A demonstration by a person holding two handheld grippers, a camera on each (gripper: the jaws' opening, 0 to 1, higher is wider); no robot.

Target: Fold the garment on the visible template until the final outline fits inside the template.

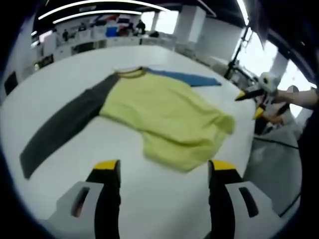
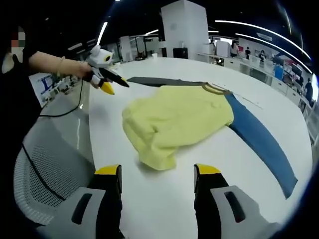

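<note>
Lying spread on the round white table [image 1: 60,94], the yellow long-sleeved shirt with one dark grey sleeve and one blue sleeve [image 1: 169,117] is the landmark. Left of it in the left gripper view, the grey sleeve [image 1: 62,127] stretches flat; the blue sleeve [image 1: 192,78] runs off beyond its collar. Its hem is rumpled and partly turned over, so folding looks barely begun. No template outline can be made out on the table.

The left gripper [image 1: 164,167] hangs short of the shirt's near edge with its jaws apart, holding nothing, probably poised to choose a grip. The right gripper [image 2: 157,172] likewise stands spread and empty near the bunched hem [image 2: 154,154].

Beyond the table lies an open office with white desks, strip lights and distant people.
</note>
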